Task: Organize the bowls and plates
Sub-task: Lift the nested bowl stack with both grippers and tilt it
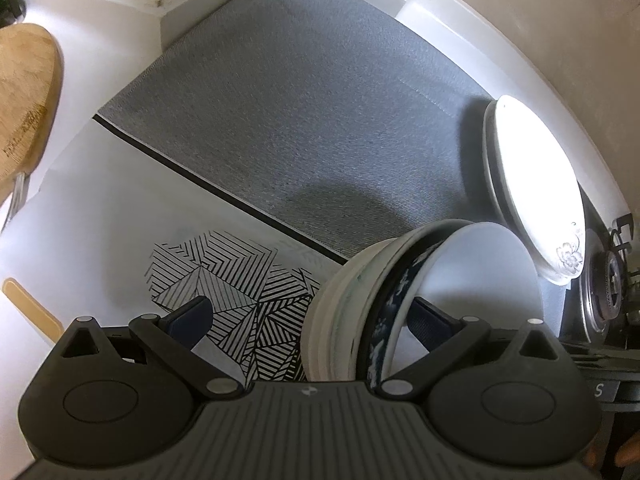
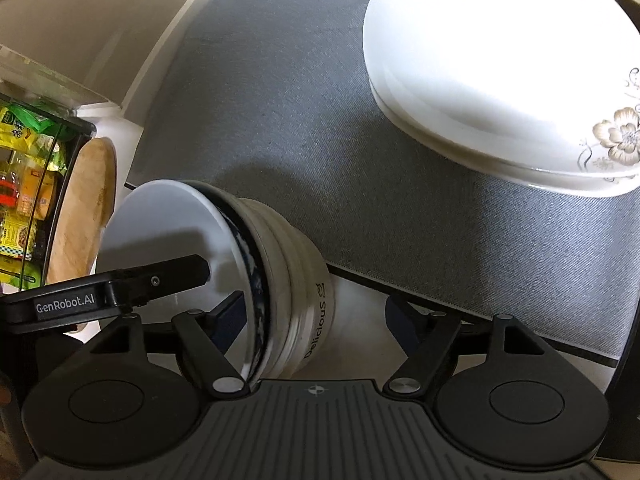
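A nested stack of bowls (image 1: 348, 312) sits between the wide-apart fingers of both grippers; the top bowl has a white inside (image 1: 476, 272) and a dark blue patterned outside, the lower ones are white. My left gripper (image 1: 312, 320) is open, its right finger inside the top bowl. My right gripper (image 2: 316, 320) is open, its left finger inside the top bowl (image 2: 172, 236); the bottom bowl (image 2: 316, 312) reads "Delicious". The left gripper's finger (image 2: 120, 284) also shows there. A stack of white flowered plates (image 1: 536, 184) lies on the grey mat (image 1: 304, 112), also in the right wrist view (image 2: 500, 76).
A white mat with black line pattern (image 1: 224, 280) lies under the bowls. A wooden board (image 1: 24, 108) leans at the left, also seen in the right wrist view (image 2: 80, 220). A rack with yellow packets (image 2: 28, 184) stands beside it. A stove burner (image 1: 608, 284) is at the right.
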{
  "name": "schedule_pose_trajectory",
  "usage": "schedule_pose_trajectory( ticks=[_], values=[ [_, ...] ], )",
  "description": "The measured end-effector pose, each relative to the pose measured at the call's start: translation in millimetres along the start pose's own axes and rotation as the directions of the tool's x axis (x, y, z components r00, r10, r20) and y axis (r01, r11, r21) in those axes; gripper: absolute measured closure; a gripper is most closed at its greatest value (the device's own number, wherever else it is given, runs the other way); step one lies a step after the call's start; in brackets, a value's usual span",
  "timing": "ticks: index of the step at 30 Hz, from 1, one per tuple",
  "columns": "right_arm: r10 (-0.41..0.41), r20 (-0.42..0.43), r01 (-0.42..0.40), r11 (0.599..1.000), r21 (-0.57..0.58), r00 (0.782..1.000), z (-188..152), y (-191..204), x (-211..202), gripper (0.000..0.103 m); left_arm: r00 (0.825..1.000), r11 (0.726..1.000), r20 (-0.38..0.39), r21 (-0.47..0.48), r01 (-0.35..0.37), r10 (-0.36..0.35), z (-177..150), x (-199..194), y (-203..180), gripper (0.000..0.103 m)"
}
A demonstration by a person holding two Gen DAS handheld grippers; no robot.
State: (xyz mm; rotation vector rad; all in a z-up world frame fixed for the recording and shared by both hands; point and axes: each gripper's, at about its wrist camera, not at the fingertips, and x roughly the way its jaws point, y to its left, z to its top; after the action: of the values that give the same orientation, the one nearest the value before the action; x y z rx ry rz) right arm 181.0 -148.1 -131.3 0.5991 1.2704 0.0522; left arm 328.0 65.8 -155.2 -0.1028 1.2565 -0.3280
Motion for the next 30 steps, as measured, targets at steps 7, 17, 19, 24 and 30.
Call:
schedule_pose_trajectory(
  ticks=[7, 17, 19, 24, 30],
  values=[
    [0.028, -0.007, -0.028, 1.000, -0.001, 1.000, -3.2, 1.7, 4.8, 0.022, 0.999, 0.999, -0.007, 0.003, 0.039, -0.039, 0.2, 5.1, -2.0, 0.000],
    [0.069, 0.040, -0.067, 0.997, -0.033, 0.997, -5.3, -1.2, 5.8, 0.017, 0.990, 0.990, -0.044, -0.051, 0.134, -0.137, 6.3, 17.8, 5.3, 0.000],
    [0.072, 0.052, -0.070, 0.996, -0.048, 0.996, -5.9, 0.3, 6.5, 0.016, 0.989, 0.989, -0.053, -0.046, 0.137, -0.140, 8.3, 19.1, 4.3, 0.000],
    [0.089, 0.078, -0.083, 0.994, -0.076, 0.993, -7.2, 0.8, 6.9, 0.017, 0.973, 0.974, -0.051, -0.039, 0.225, -0.227, 8.1, 20.8, 5.6, 0.014],
    [0.174, 0.089, -0.165, 0.982, -0.096, 0.981, -13.1, -3.5, 9.4, 0.028, 0.961, 0.962, -0.049, -0.038, 0.270, -0.272, 4.7, 20.4, 8.4, 0.018]
  ],
)
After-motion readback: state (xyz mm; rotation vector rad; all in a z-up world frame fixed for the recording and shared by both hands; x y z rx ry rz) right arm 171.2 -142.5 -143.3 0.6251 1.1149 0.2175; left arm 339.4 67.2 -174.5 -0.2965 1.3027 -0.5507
